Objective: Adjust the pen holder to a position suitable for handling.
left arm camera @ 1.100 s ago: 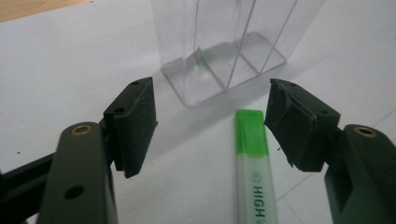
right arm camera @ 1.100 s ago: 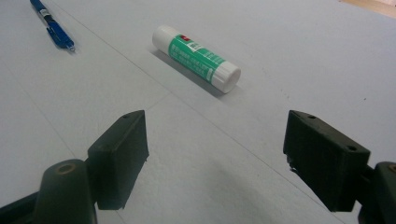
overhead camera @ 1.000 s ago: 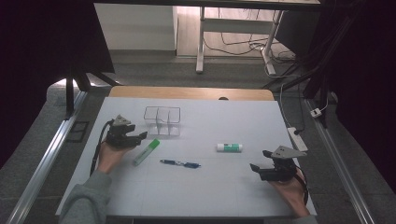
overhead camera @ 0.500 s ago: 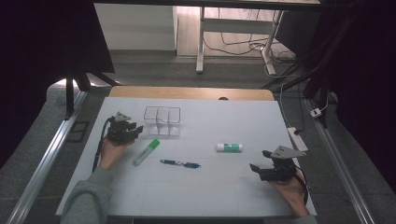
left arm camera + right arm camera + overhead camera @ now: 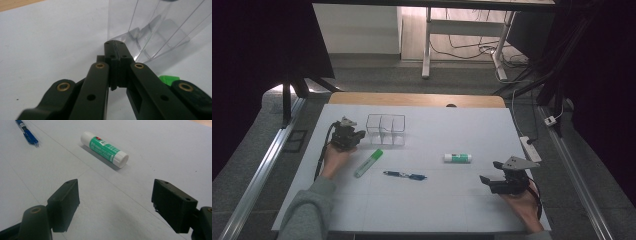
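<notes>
On the white tabletop (image 5: pixel 427 200) lie a green marker (image 5: pixel 368 163), a blue pen (image 5: pixel 405 175) and a glue stick (image 5: pixel 457 158), spread between the two hands. The clear box (image 5: pixel 385 130) stands toward the far side, just beside the left hand-held gripper (image 5: pixel 115 45), whose jaws have just been closing and now meet with nothing between them, tips at the box's near wall. The right hand-held gripper (image 5: pixel 116 202) gapes wide and empty, the glue stick lying ahead of it, apart.

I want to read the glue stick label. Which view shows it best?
The right gripper view: the glue stick lies close, its green label facing up. The high view shows it small.
</notes>
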A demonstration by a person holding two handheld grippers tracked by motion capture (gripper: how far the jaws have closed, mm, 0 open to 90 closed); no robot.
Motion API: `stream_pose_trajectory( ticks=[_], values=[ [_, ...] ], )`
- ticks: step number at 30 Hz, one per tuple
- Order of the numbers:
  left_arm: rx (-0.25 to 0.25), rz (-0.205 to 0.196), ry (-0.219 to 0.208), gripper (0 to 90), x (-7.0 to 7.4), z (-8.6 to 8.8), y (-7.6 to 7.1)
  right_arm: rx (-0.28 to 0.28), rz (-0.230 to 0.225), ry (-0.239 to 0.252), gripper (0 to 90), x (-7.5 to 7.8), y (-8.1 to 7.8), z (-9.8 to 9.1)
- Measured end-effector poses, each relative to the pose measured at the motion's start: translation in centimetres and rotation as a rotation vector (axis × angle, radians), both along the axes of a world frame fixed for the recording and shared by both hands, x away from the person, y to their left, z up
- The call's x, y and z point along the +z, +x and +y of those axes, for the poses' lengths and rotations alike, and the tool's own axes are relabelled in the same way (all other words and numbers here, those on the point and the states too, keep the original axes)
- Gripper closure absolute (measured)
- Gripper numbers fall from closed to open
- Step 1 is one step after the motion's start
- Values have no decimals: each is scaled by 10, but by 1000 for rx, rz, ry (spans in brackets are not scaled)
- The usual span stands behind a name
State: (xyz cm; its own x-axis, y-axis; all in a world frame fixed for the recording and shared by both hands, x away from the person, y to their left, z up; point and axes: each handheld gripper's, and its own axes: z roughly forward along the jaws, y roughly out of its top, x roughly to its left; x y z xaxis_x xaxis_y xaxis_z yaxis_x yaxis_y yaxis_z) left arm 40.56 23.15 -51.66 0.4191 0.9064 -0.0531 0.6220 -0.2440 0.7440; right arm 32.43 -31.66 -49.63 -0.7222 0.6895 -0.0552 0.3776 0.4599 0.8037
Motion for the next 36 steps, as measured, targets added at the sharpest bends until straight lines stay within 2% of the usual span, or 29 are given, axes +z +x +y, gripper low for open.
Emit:
stream_pose_trajectory(
  ticks=[12, 23, 36],
  values=[
    [-24, -9, -4, 889, 0, -5, 6, 2, 1, -2, 220, 0, 0, 0],
    [-24, -4, -4, 888, 0, -6, 7, 0, 2, -6, 220, 0, 0, 1],
    [-53, -9, 6, 888, 2, -22, 9, 4, -2, -3, 220, 0, 0, 2]
  ],
)
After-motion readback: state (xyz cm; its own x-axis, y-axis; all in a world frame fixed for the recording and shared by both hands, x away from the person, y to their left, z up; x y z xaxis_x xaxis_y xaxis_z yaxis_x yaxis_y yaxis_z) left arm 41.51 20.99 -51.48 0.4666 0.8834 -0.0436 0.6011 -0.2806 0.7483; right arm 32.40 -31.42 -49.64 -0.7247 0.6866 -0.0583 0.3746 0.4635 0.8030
